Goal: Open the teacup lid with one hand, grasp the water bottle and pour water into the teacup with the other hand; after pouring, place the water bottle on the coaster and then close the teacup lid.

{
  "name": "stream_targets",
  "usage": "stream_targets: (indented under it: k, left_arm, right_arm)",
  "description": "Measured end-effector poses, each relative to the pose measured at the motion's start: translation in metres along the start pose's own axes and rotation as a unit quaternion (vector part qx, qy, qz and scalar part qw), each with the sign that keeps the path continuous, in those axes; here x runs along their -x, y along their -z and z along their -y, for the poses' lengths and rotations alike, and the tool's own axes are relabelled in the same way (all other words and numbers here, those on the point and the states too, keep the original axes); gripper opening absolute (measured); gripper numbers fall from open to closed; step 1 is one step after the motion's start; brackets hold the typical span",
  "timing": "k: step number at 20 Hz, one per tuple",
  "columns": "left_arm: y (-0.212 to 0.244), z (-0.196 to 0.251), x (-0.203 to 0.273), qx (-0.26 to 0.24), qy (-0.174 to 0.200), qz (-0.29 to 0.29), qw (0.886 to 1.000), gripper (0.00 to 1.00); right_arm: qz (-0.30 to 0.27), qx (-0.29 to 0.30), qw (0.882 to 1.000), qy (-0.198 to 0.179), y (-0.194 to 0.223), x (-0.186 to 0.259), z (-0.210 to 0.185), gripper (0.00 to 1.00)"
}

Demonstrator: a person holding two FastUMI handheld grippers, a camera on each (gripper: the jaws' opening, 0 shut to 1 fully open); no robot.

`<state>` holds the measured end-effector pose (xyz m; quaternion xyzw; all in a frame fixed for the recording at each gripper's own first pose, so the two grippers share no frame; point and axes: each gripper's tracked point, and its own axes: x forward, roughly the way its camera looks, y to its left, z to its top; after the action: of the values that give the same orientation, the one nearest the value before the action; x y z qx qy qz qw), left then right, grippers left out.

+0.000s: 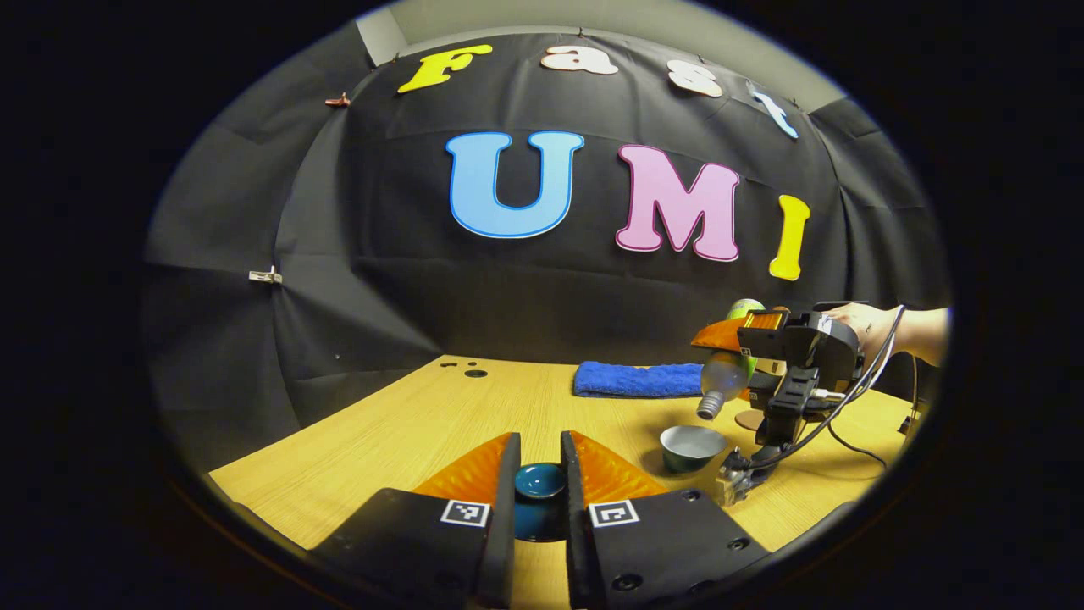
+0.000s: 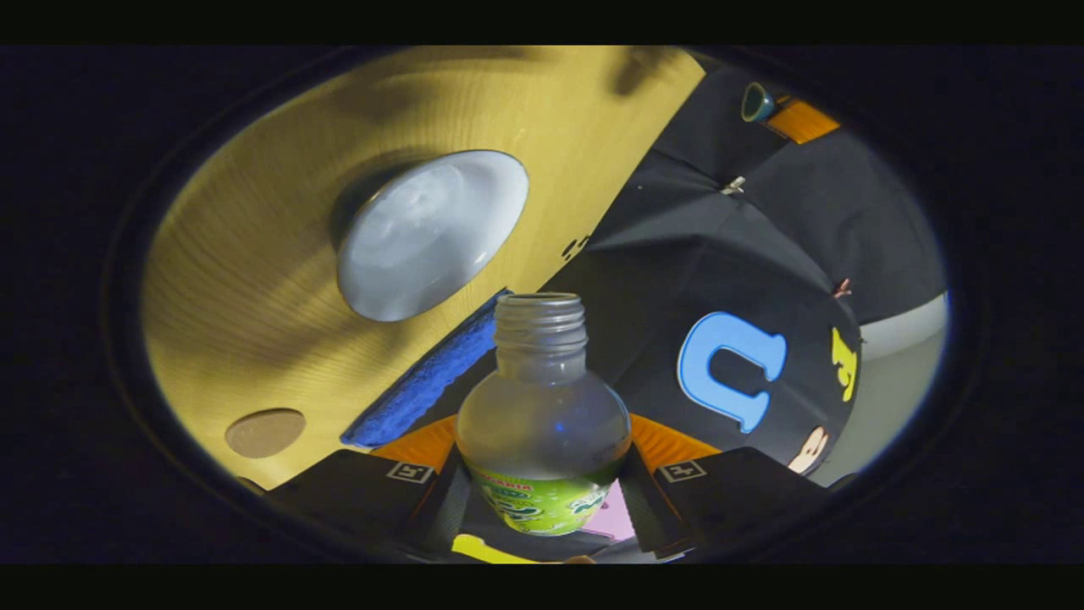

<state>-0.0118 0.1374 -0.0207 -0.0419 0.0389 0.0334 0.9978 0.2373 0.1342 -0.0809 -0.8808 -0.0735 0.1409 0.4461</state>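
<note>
Both views bow strongly toward their rims, and the picture darkens there. In the left gripper view the wooden table [image 1: 406, 440] is evenly and warmly lit and sharp, with soft shadows beside the teacup [image 1: 690, 446]. The right gripper view is dimmer and softer: the teacup's inside [image 2: 428, 233] shows pale glare, its shadow falls on the tabletop, and the water bottle [image 2: 542, 424] close to the lens looks hazy.

The left gripper view looks low and level across the light wooden table [image 1: 406, 432] toward the back wall, whereas the right gripper view, rolled steeply, looks down from close above; both share the open, pale-lined teal teacup [image 1: 690, 446] [image 2: 428, 233] and folded blue towel [image 1: 635, 379] [image 2: 428, 377].
</note>
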Motion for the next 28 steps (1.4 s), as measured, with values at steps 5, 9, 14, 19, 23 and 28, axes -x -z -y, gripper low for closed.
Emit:
stream_targets:
  k: [5, 9, 14, 19, 23, 28]
  left_arm:
    - [-0.005, 0.001, 0.003, -0.006, -0.006, 0.006, 1.0, 0.29]
    - [-0.01, 0.008, 0.007, -0.009, -0.007, 0.01, 1.0, 0.29]
    - [-0.015, 0.033, 0.005, 0.002, 0.011, 0.015, 1.0, 0.28]
    - [-0.005, 0.065, 0.001, 0.025, 0.04, 0.005, 0.999, 0.28]
    - [-0.008, 0.079, 0.003, 0.029, 0.052, 0.003, 0.998, 0.29]
    - [-0.009, 0.078, 0.005, 0.031, 0.054, 0.006, 0.998, 0.28]
  right_arm:
    - [-0.024, -0.135, 0.99, -0.004, 0.007, 0.008, -0.008, 0.8]
    - [-0.054, -0.266, 0.963, -0.003, 0.019, 0.019, -0.008, 0.81]
    - [-0.077, -0.453, 0.888, -0.011, 0.038, 0.034, -0.016, 0.81]
    - [-0.082, -0.621, 0.779, -0.006, 0.045, 0.05, -0.01, 0.81]
    - [-0.07, -0.737, 0.672, -0.012, 0.057, 0.066, -0.014, 0.81]
    - [-0.049, -0.81, 0.584, -0.004, 0.082, 0.076, -0.021, 0.81]
